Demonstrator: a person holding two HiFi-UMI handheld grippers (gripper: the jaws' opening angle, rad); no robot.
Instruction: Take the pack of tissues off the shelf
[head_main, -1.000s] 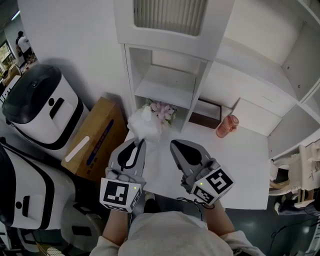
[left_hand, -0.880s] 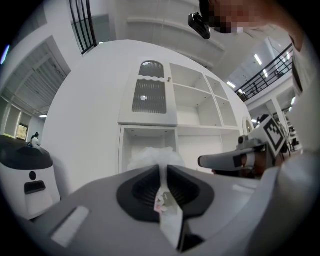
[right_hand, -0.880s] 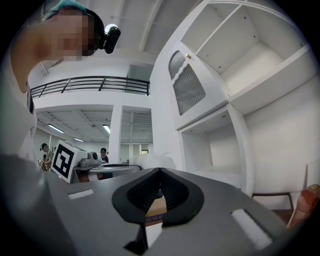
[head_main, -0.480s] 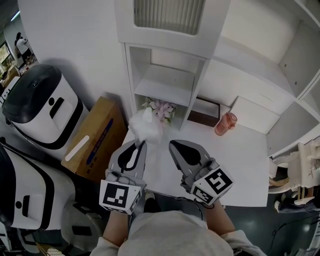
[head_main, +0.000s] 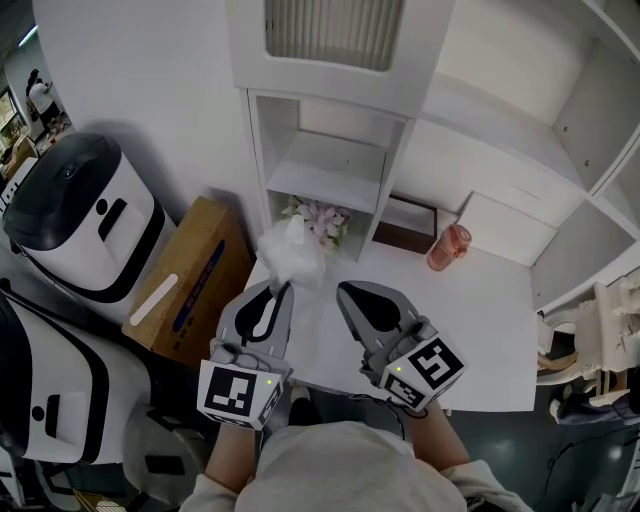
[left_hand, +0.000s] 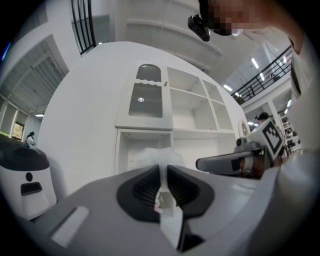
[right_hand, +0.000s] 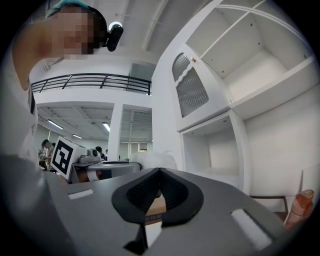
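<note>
The pack of tissues (head_main: 290, 250) is a white crinkly bundle held just off the front of the white shelf unit (head_main: 330, 170), above the table's left end. My left gripper (head_main: 284, 287) is shut on the pack's near edge. In the left gripper view the wrapper (left_hand: 152, 156) bulges above the pinching jaws of that gripper (left_hand: 163, 172). My right gripper (head_main: 345, 291) hovers beside it on the right, shut with nothing in it. Past the right gripper (right_hand: 160, 171), the pack (right_hand: 155, 160) shows as a pale lump.
A bunch of pink flowers (head_main: 320, 218) stands in the lowest shelf bay behind the pack. A dark tray (head_main: 405, 225) and a pink bottle (head_main: 445, 247) sit at the back of the white table (head_main: 490, 330). A cardboard box (head_main: 190, 275) and white machines (head_main: 85, 210) stand on the left.
</note>
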